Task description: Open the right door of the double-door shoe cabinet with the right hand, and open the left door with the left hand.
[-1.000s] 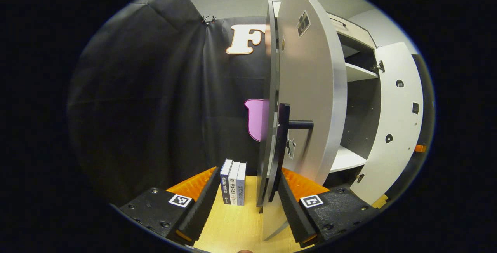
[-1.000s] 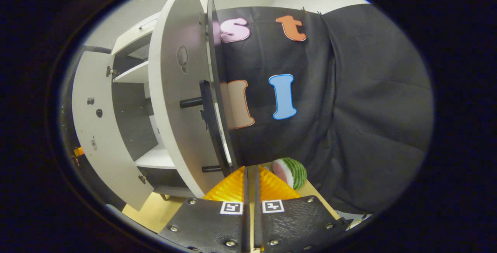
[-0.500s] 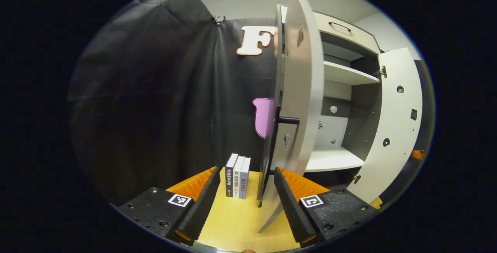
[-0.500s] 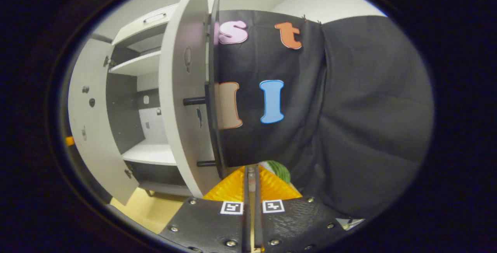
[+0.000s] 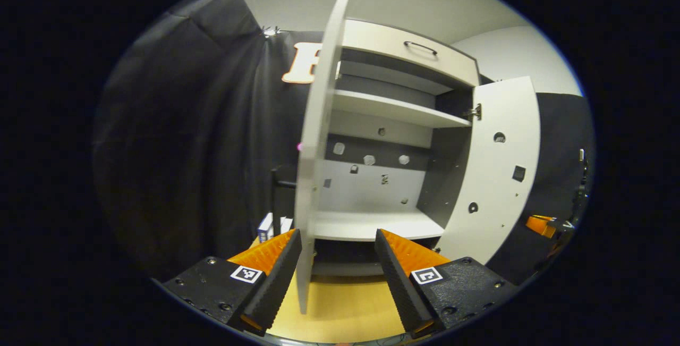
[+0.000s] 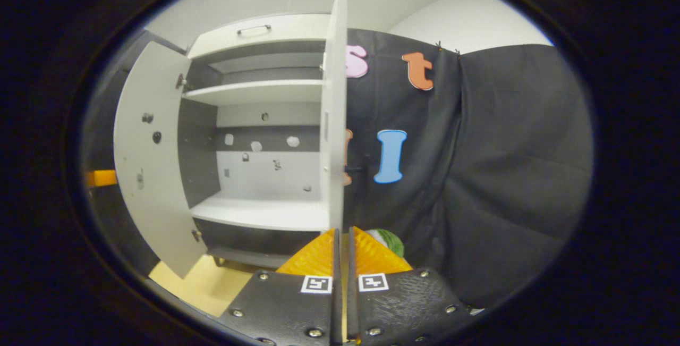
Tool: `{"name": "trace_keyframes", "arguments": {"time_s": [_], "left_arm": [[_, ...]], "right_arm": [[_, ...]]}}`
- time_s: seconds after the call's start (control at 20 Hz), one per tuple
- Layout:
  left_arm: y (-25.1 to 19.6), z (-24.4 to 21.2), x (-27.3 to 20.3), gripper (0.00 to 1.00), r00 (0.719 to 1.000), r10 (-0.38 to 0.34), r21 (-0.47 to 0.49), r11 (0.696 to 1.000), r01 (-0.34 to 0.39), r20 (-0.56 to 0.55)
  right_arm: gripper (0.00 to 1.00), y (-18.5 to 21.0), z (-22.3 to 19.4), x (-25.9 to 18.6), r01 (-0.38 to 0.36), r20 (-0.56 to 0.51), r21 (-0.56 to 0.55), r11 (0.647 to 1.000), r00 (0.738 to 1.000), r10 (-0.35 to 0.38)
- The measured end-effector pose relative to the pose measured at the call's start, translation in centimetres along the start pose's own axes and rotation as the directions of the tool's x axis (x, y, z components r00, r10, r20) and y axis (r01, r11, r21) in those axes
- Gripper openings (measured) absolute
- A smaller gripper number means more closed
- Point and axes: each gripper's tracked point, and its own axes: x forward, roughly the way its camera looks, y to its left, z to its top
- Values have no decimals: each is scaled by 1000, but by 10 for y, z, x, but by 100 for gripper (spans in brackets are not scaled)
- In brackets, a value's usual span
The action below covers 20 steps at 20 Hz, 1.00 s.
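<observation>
The white shoe cabinet (image 5: 372, 224) has both doors swung wide, showing bare shelves. In the left gripper view the left door (image 5: 319, 123) stands edge-on just ahead, its dark handle (image 5: 277, 185) poking out behind it. My left gripper (image 5: 337, 261) is open with nothing held; the door's lower edge runs close by its left finger (image 5: 276, 266). The right door (image 5: 494, 165) hangs open farther right. In the right gripper view the right door (image 6: 334, 117) is edge-on and the left door (image 6: 149, 165) stands open at the left. My right gripper (image 6: 342, 237) is shut, holding nothing.
A top drawer with a handle (image 5: 419, 45) sits above the shelves. Books (image 5: 268, 225) stand on the wooden surface (image 5: 345, 309) left of the cabinet. A watermelon toy (image 6: 390, 239) lies to its right. Black cloth walls close in both sides.
My left gripper, still open, has come off the left door handle. Both views have swung toward the cabinet's inside, so the doors now show edge-on. The right gripper stayed shut.
</observation>
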Motion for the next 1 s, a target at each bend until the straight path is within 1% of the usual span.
{"name": "trace_keyframes", "arguments": {"time_s": [0.05,0.1,0.15,0.25,0.3,0.4,0.55,0.6,0.65,0.7,0.8,0.85,0.9,1.0], "left_arm": [[-14,3,9,87,999,-36,-3,999,36,13],[-29,6,18,82,997,-71,-9,997,72,22],[-45,7,25,87,994,-106,-12,994,106,28],[-65,14,43,87,987,-150,-2,989,150,50],[-71,17,50,87,985,-159,1,987,160,63],[-74,21,63,87,986,-151,3,989,151,65],[-68,29,75,87,990,-113,35,993,111,82],[-65,32,77,87,992,-95,44,995,91,85],[-62,34,80,87,993,-76,49,996,72,89],[-61,35,82,87,994,-64,50,997,59,89],[-59,35,85,89,995,-41,51,998,36,94],[-59,34,88,97,995,-35,56,998,29,96],[-59,33,89,97,995,-30,62,998,24,96],[-61,33,91,96,995,-34,74,997,26,97]], "right_arm": [[4,14,5,0,-17,11,-7,1000,1000,17],[4,30,8,4,-42,21,-12,999,999,42],[4,46,14,9,-71,37,-13,997,997,72],[4,77,27,20,-129,72,1,992,989,128],[4,93,34,25,-156,85,7,988,984,155],[4,119,50,34,-195,111,8,981,975,193],[5,139,71,44,-220,148,15,975,965,215],[9,145,74,48,-231,148,23,973,963,225],[20,149,76,49,-234,146,29,972,963,228],[29,152,77,52,-232,145,33,972,963,225],[64,157,78,55,-238,142,32,971,963,231],[82,162,77,56,-244,138,35,969,962,238],[99,163,77,55,-252,137,44,967,960,244],[99,165,79,57,-255,140,55,965,959,246]]}}
